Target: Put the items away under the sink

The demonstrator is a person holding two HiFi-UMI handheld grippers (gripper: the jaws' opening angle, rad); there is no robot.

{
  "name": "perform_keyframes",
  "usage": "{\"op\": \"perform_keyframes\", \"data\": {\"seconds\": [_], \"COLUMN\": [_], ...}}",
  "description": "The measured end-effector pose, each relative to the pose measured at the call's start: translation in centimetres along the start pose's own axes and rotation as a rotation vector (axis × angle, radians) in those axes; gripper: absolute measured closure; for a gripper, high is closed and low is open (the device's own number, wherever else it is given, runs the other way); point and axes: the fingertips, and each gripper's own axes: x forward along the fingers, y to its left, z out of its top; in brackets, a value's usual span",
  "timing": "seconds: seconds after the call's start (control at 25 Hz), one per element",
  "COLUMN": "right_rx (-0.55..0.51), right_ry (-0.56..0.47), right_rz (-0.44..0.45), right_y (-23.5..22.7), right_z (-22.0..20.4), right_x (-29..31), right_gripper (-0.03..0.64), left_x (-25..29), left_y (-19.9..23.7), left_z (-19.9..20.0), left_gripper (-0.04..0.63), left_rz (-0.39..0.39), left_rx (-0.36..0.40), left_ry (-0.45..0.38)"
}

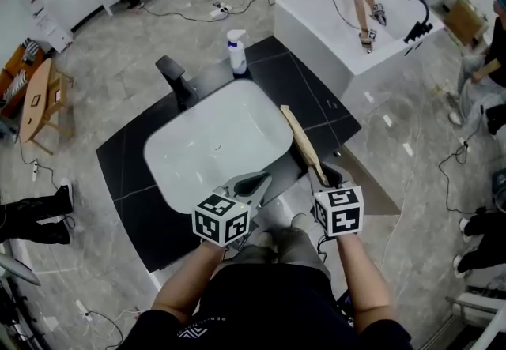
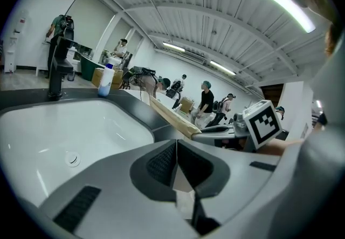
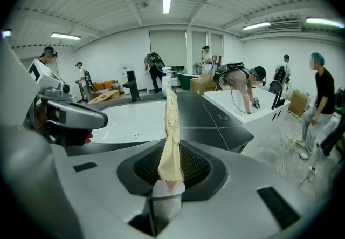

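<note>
A long flat tan packet (image 1: pixel 300 139) sticks out over the black counter (image 1: pixel 312 99) beside the white sink basin (image 1: pixel 213 147). My right gripper (image 1: pixel 322 175) is shut on its near end. In the right gripper view the packet (image 3: pixel 171 124) rises from between the jaws of that gripper (image 3: pixel 171 152). My left gripper (image 1: pixel 251 181) hovers over the sink's front rim, shut with nothing between its jaws; the left gripper view shows its tips (image 2: pixel 176 144) pressed together. A white bottle with a blue cap (image 1: pixel 236 52) stands at the counter's back edge.
A black faucet (image 1: pixel 175 78) stands behind the basin. A white tub (image 1: pixel 340 24) lies past the counter's right, with a person bent over it. Cables and several people are spread round the floor. The person's legs are right below the counter's front edge.
</note>
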Motion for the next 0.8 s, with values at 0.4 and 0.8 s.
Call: {"op": "perform_keyframes", "data": {"seconds": [0.4, 0.8], "right_rx": [0.061, 0.149], "right_ry": [-0.021, -0.011], "right_rz": [-0.019, -0.078], "right_y": [-0.4, -2.9], "right_z": [-2.8, -9.3], "right_x": [-3.3, -10.2], "right_gripper": [0.537, 0.537], "left_x": [0.6, 3.3], "left_y": [-2.8, -11.1], "left_z": [-1.7, -5.9], "left_gripper": [0.581, 0.581], "left_rz": [-0.019, -0.134], "left_rx": [0.029, 0.063], "left_ry": [0.022, 0.089]}}
